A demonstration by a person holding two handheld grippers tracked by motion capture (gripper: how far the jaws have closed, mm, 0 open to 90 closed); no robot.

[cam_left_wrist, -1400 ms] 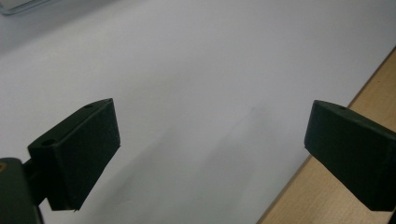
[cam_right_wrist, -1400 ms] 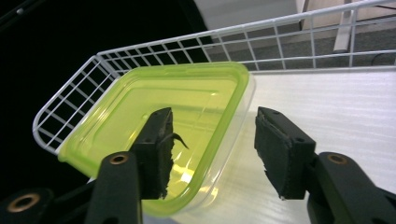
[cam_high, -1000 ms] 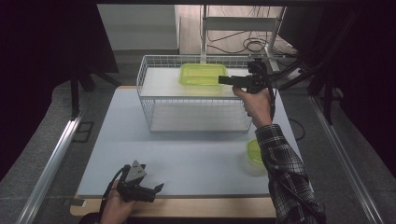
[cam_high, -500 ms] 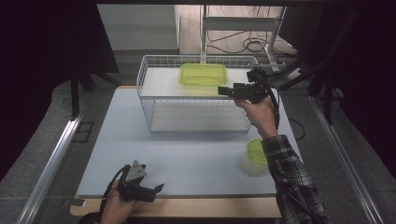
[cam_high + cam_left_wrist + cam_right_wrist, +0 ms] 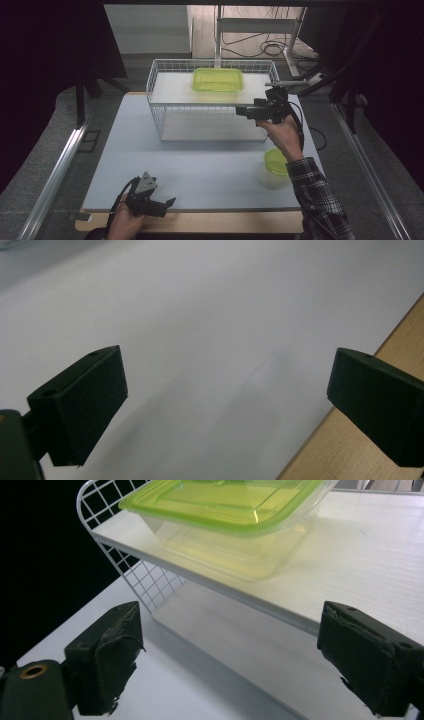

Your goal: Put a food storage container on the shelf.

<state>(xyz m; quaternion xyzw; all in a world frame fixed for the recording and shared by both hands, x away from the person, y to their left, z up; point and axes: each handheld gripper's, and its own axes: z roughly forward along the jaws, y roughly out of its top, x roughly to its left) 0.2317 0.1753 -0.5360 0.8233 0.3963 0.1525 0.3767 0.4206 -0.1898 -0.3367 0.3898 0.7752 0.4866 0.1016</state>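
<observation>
Rectangular container (image 5: 218,80) of clear plastic with a glossy lime lid is seated on the white wire rack's (image 5: 159,118) upper shelf; right gripper's (image 5: 241,111) fingers, just opened, are spread empty beside it; left gripper's (image 5: 169,204) likewise spread

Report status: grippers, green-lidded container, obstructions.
Right gripper open, empty, jaws just opened, beside the wire rack. Left gripper open, near table edge. Green-lidded container on rack's top shelf. Nothing blocking.

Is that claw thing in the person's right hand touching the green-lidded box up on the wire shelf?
Apart. In the right gripper view the open right gripper has nothing between its jaws, and the green-lidded box sits farther off on the wire shelf.
</observation>
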